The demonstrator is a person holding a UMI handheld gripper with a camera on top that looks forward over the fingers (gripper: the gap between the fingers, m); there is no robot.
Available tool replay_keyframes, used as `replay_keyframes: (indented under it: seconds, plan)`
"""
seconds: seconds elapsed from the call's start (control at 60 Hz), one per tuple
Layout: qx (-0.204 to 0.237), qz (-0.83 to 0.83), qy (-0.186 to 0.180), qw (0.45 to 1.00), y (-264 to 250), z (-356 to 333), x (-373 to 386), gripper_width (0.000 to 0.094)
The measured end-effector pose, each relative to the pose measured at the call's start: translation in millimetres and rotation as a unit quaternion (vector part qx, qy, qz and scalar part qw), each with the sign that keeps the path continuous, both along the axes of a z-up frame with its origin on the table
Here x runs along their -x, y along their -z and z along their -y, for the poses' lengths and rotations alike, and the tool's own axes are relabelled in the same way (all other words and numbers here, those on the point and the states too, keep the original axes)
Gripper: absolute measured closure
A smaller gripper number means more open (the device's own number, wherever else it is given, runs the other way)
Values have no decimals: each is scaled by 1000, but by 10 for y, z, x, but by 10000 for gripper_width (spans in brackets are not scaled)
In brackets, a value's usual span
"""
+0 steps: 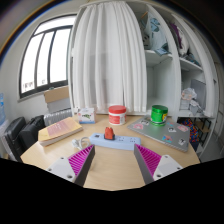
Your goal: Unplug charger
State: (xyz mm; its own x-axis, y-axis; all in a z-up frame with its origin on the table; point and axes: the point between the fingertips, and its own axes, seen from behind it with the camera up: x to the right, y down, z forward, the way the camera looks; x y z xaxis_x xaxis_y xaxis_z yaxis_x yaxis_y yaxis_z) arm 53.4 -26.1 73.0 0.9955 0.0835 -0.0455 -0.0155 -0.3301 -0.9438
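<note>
A white power strip [115,142] lies across the wooden table [112,170], just ahead of my fingers. An orange-red charger plug [108,132] stands upright in the strip near its left end. My gripper [114,160] is open and empty, hovering above the table short of the strip. Its two pink pads [82,158] stand wide apart, one to each side, with bare table between them. The plug is beyond the fingertips, slightly left of the middle line between them.
A white jar with a red lid [117,115] and a green mug [159,114] stand behind the strip. A grey tray [165,134] lies at the right. A pink book [60,128] and a cardboard box [57,97] sit at the left. White curtains [110,55] and shelves [175,60] stand behind.
</note>
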Motion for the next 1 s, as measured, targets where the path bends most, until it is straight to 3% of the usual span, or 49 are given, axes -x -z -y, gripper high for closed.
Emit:
replay_keyframes:
  seconds: [0.217, 0.3, 0.433, 0.5, 0.65, 0.85, 0.95, 1.0]
  plan:
    - [13, 33, 17, 999, 220, -1029, 327, 146]
    - [25, 40, 39, 998, 341, -1239, 295, 286]
    - [41, 37, 69, 996, 418, -1411, 182, 624]
    - [45, 18, 68, 996, 442, -1427, 207, 658]
    - [39, 10, 56, 998, 420, -1447, 219, 836]
    - [42, -8, 48, 998, 352, -1404, 229, 854]
    - [-93, -8, 86, 992, -662, -1333, -89, 854]
    - [-116, -14, 75, 990, -959, -1273, -74, 854]
